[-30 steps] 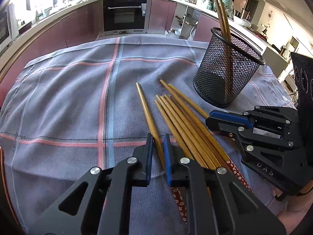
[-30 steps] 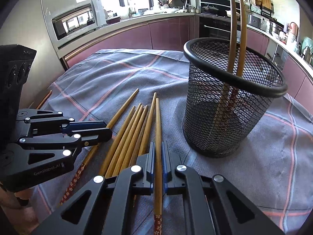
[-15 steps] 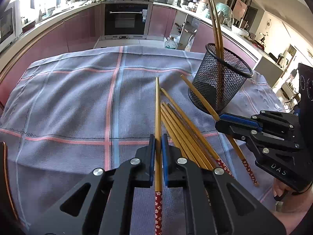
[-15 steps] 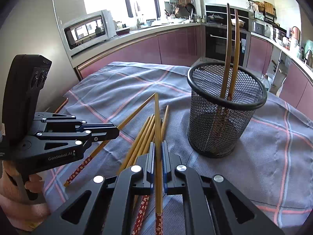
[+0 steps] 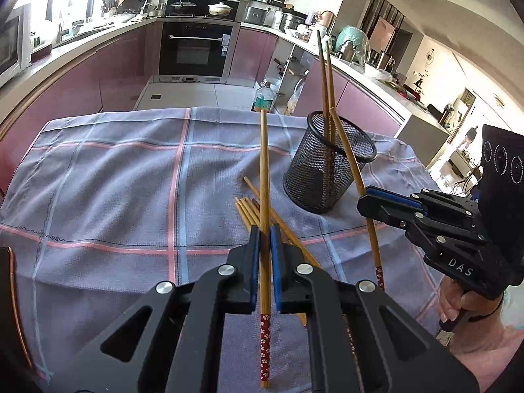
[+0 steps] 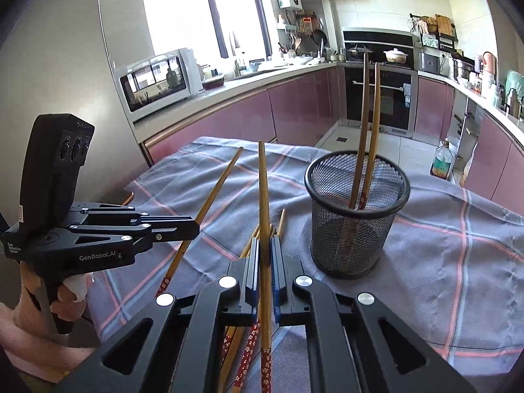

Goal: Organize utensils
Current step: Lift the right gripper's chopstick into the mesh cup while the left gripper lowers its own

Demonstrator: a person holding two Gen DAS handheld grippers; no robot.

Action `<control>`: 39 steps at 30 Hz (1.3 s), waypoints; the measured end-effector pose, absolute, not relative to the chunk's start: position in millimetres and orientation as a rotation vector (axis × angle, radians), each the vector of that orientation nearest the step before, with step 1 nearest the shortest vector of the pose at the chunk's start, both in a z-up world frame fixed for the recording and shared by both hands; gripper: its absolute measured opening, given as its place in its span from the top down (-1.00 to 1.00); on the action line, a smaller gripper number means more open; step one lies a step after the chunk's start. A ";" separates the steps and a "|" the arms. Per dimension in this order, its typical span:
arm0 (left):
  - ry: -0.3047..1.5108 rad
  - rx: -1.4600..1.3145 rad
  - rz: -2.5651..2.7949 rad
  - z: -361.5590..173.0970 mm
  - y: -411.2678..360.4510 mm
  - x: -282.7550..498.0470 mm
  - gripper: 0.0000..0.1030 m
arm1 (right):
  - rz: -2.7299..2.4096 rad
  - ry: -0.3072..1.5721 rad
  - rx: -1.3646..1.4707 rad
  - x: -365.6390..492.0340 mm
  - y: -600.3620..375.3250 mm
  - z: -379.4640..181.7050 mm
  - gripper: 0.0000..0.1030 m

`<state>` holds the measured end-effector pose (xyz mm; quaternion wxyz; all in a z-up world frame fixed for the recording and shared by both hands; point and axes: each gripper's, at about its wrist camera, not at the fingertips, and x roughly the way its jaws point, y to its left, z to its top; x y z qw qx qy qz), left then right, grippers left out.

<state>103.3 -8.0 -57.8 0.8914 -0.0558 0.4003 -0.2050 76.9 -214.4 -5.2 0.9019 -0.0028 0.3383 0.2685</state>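
Observation:
My left gripper (image 5: 265,239) is shut on one wooden chopstick (image 5: 264,170), which points up and away, its red flowered end behind the jaws. My right gripper (image 6: 265,249) is shut on a second chopstick (image 6: 263,190), held the same way. Each gripper shows in the other's view: the right gripper (image 5: 370,201) with its chopstick (image 5: 352,163), the left gripper (image 6: 193,227) with its chopstick (image 6: 213,193). Both hang above the cloth. The black mesh cup (image 6: 357,229) stands upright with two chopsticks (image 6: 366,124) in it. Several loose chopsticks (image 5: 249,209) lie on the cloth beneath the grippers.
A grey-blue checked cloth (image 5: 114,180) covers the table, whose far edge drops to the kitchen floor. A bottle (image 5: 262,100) stands on that floor. Pink cabinets, an oven (image 5: 196,49) and a microwave (image 6: 157,82) line the walls. A hand (image 5: 458,301) holds the right gripper.
Both grippers have risen from the cloth, each lifting a chopstick off the pile. A second ago the left jaws stood around a chopstick that still lay flat.

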 end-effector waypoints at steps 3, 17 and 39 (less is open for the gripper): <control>0.807 -0.123 -0.446 -47.7 -6.6 97.3 0.86 | 0.559 0.670 0.007 72.8 -218.0 2.9 0.89; 0.713 -0.143 -0.501 -7.6 -3.3 77.7 0.86 | 0.556 0.577 0.033 66.2 -237.8 29.5 0.89; 0.581 -0.137 -0.556 44.7 -21.3 84.5 0.86 | 0.518 0.456 0.025 65.7 -256.3 70.3 0.89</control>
